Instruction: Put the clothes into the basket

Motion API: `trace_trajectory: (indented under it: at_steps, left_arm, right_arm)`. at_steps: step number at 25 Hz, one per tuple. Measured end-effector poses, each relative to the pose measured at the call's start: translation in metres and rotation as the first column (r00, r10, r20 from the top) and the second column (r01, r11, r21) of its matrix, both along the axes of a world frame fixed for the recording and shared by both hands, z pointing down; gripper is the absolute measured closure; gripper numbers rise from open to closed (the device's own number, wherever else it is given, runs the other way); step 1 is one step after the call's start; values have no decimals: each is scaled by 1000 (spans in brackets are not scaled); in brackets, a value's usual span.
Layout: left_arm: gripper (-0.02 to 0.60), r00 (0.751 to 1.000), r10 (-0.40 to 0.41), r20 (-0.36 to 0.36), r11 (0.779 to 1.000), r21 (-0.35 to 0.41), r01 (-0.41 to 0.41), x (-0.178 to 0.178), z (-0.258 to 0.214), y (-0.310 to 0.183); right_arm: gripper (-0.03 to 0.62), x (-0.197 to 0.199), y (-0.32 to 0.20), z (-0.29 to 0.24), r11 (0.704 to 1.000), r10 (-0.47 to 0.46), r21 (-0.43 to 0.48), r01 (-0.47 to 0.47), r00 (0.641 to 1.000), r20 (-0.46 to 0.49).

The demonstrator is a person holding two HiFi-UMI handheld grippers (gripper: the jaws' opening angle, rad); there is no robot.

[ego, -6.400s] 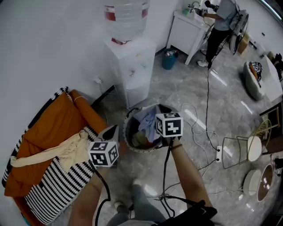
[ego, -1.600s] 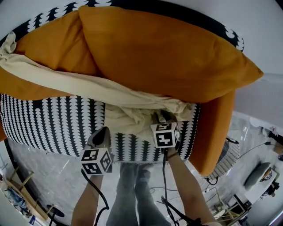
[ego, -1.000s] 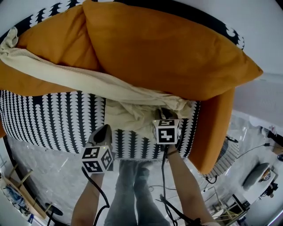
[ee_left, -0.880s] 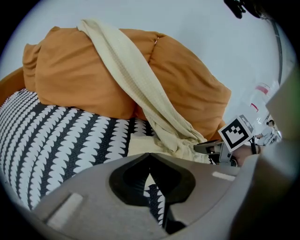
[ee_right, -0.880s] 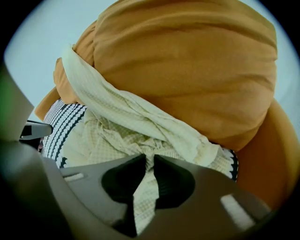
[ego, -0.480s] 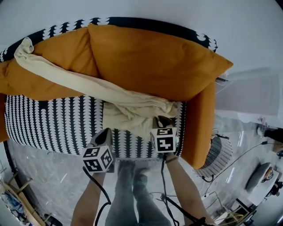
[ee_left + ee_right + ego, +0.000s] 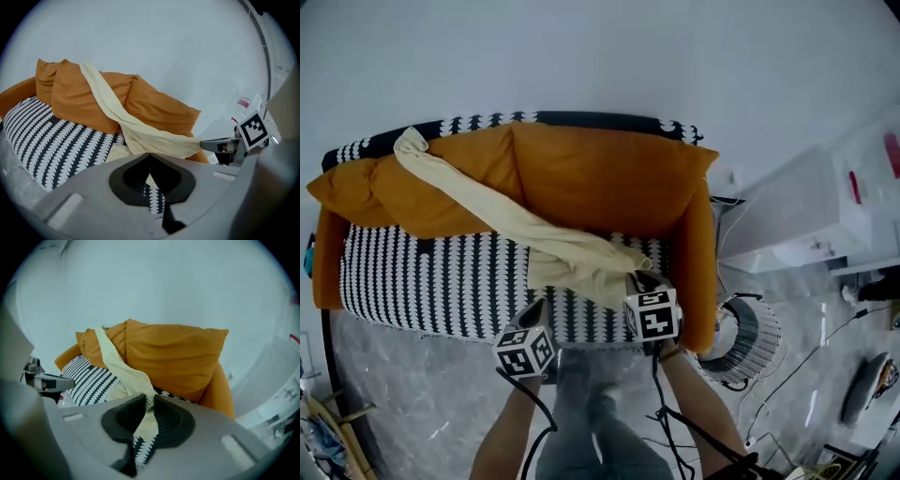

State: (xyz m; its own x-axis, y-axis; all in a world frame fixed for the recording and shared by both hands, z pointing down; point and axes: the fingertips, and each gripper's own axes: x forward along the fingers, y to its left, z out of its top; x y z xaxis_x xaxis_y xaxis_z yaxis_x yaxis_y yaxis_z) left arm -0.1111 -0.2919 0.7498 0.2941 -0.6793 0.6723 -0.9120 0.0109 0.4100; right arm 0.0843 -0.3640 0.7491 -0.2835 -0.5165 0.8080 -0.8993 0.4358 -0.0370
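Observation:
A long cream garment (image 7: 520, 220) lies across the orange cushions and down over the black-and-white patterned seat of a sofa (image 7: 412, 281). My right gripper (image 7: 639, 279) is shut on the garment's near end, and the cloth (image 7: 117, 362) runs up between its jaws (image 7: 149, 399). The garment hangs stretched from the cushion top toward that gripper (image 7: 206, 144). My left gripper (image 7: 534, 311) hovers to the left over the sofa's front edge, jaws (image 7: 150, 154) closed tip to tip with nothing in them. The dark wire basket (image 7: 748, 339) stands on the floor right of the sofa.
A white water dispenser (image 7: 797, 220) stands against the wall to the right of the sofa, behind the basket. Cables (image 7: 825, 328) trail over the grey marble floor at the right. The person's legs (image 7: 586, 412) are in front of the sofa.
Both grippers have risen and drawn back from the sofa. The cream garment's near end has lifted off the seat with the right gripper, and the cloth now stretches out longer.

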Motion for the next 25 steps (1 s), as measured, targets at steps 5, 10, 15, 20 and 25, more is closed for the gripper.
trace_trajectory:
  at_steps: [5,10,15,20,25]
  left_arm:
    - [586,1000,8,5,997,77,-8,12,-62,26]
    - [586,999,39,37,985,165,-45,19,-131,53]
    - [586,995,68,70,966,245,-83,27,-185,68]
    - [586,997,40,66,939,340,-60,27,-237,69]
    - [586,998,25,57,909,414,-46,32,-281,79]
  right_arm:
    - [534,2,12,-75,996,8,91,-12,999,42]
    - [534,8,28,-159,978,-11,209,-1,998,54]
    - [534,13,41,-236,950,-29,311,3,997,77]
    - [534,19,58,-287,930,-53,367,24,996,68]
    - [536,27,77,-337,901,-74,432,33,994,79]
